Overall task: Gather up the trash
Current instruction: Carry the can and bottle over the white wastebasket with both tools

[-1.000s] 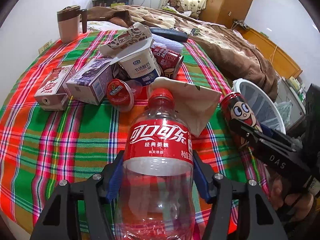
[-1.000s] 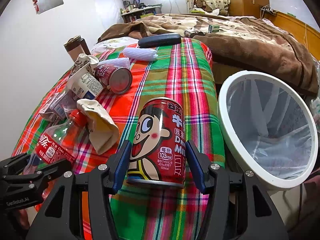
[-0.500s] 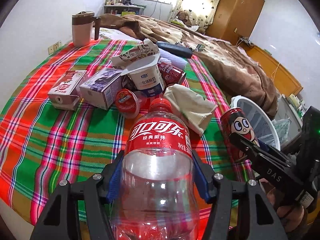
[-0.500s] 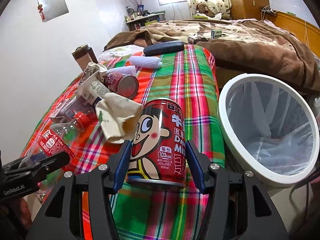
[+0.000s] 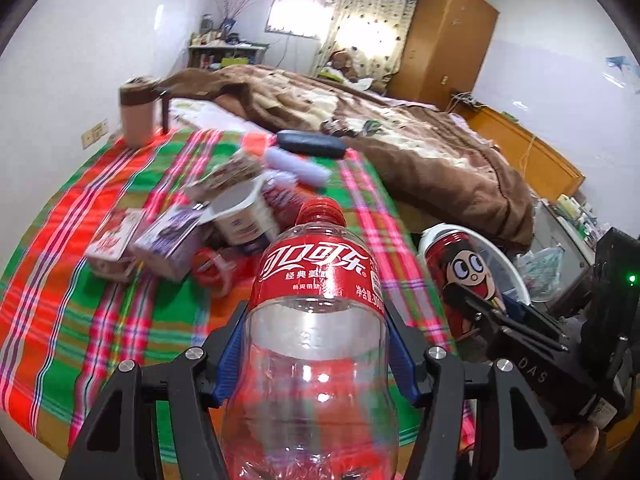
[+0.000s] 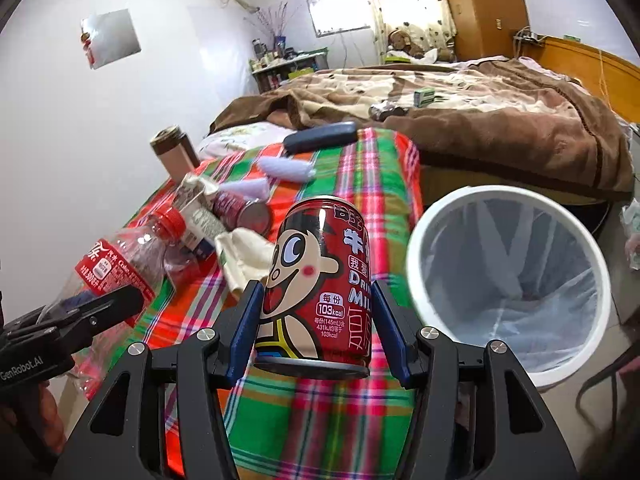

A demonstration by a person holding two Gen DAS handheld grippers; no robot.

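Two claws were each clenched on one piece of trash when I checked my feeds: my left gripper had the empty cola bottle pinched between its blue pads, cap pointing away from me, and my right gripper clamped the red milk can upright between its own. Both pieces hung clear above the plaid cloth, the can just beside the one white-rimmed bin lined with a pale bag, not yet over its mouth. Beyond the bottle I counted a loose pile on the cloth: two small cartons, one white yogurt cup, one red jelly cup, one crumpled cream tissue and one more red can lying on its side. Farther back I saw two pale wrapped rolls, one dark case and one brown-lidded tumbler at the cloth's far edge, with the brown blanket behind.
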